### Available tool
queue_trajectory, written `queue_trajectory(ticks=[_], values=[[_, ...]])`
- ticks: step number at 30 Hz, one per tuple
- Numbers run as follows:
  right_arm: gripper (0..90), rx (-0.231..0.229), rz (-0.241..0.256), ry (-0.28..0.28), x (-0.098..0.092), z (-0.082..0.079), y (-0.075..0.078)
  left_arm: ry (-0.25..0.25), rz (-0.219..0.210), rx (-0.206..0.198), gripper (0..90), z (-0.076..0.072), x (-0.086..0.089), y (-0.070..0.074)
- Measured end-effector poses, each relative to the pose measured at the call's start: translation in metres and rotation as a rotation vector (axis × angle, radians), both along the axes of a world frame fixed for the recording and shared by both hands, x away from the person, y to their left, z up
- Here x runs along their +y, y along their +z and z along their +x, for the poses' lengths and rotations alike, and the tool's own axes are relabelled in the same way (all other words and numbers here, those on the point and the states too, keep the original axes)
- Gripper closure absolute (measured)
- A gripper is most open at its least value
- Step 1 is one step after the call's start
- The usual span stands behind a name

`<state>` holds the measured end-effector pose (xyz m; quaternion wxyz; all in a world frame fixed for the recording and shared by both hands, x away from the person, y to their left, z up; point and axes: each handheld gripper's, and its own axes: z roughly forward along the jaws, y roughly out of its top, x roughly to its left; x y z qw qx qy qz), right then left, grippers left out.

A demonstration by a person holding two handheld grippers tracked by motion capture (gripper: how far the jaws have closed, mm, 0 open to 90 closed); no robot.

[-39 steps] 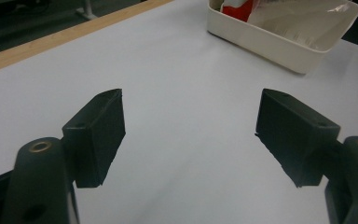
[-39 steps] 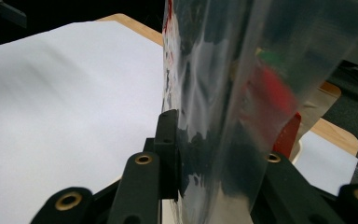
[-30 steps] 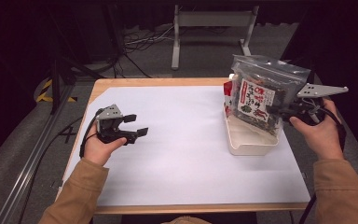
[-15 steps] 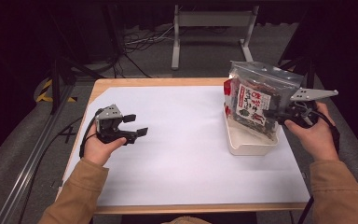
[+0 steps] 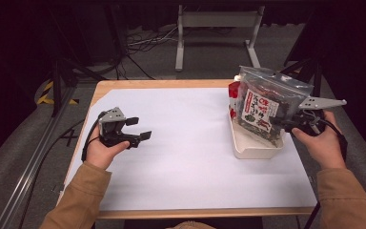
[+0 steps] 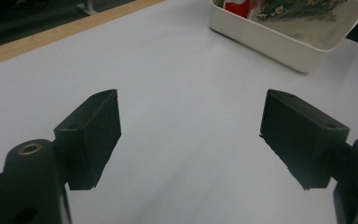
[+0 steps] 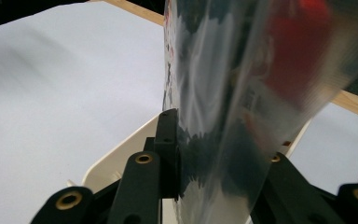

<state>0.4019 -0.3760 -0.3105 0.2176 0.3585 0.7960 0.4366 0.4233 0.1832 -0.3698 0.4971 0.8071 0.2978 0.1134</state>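
At the table's right edge, the right gripper (image 5: 286,125) pinches a clear bag (image 5: 267,107) of dark dried food, its jaws closed on the bag's lower right side. The bag stands nearly upright, its bottom inside a white tray (image 5: 248,148) that sits close to the right edge of the white sheet (image 5: 186,143) covering the table (image 5: 124,86). A printed label with red and white marks faces the person. Something red (image 5: 233,90) shows in the tray's far end, just behind the bag.

In the right gripper view the bag (image 7: 233,93) runs up between the two black jaws, plastic pressed flat from both sides, with the tray (image 7: 116,163) rim below and the sheet (image 7: 51,84) spreading to the left.

Near the left edge, the left gripper (image 5: 138,129) rests in the person's left hand (image 5: 102,148) low over the sheet, well apart from the tray and pointing toward it. Its jaws stand wide with nothing between them. The left gripper view shows the bare sheet (image 6: 182,116) in the gap, and the tray (image 6: 279,42) at the far right with the bag's lower part (image 6: 298,9) and the red item (image 6: 235,7) inside.

The right hand (image 5: 321,145) grips its tool just off the tray's right side, tan sleeves (image 5: 81,200) on both forearms.
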Motion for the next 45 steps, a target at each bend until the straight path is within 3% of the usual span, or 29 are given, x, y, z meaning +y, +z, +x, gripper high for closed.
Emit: queue_trajectory(ticks=[9, 22, 29, 32, 38, 42, 45], values=[[72.7, 0.022, -0.012, 0.006, 0.002, 0.000, -0.014, -0.002, 0.001, 0.004, 20.5, 0.000, 0.000, -0.001], [73.5, 0.006, -0.028, 0.021, 0.008, -0.003, -0.026, -0.005, 0.007, 0.005, 20.5, -0.001, -0.002, -0.001], [73.6, -0.002, 0.012, 0.016, 0.003, -0.007, -0.035, -0.007, 0.007, 0.017, 20.4, -0.002, -0.003, -0.002], [73.4, -0.014, 0.001, 0.021, 0.005, -0.009, -0.035, -0.009, 0.009, 0.016, 20.3, -0.001, -0.003, -0.003], [71.2, -0.017, 0.038, -0.018, -0.002, -0.009, -0.034, -0.009, 0.008, 0.032, 18.7, 0.000, -0.005, -0.007], [61.0, 0.003, 0.096, -0.020, -0.004, -0.009, -0.034, -0.013, 0.013, 0.035, 18.2, -0.001, -0.005, -0.010], [48.3, -0.010, 0.103, -0.025, -0.004, -0.011, -0.034, -0.010, 0.013, 0.034, 18.1, -0.003, -0.002, -0.011]])
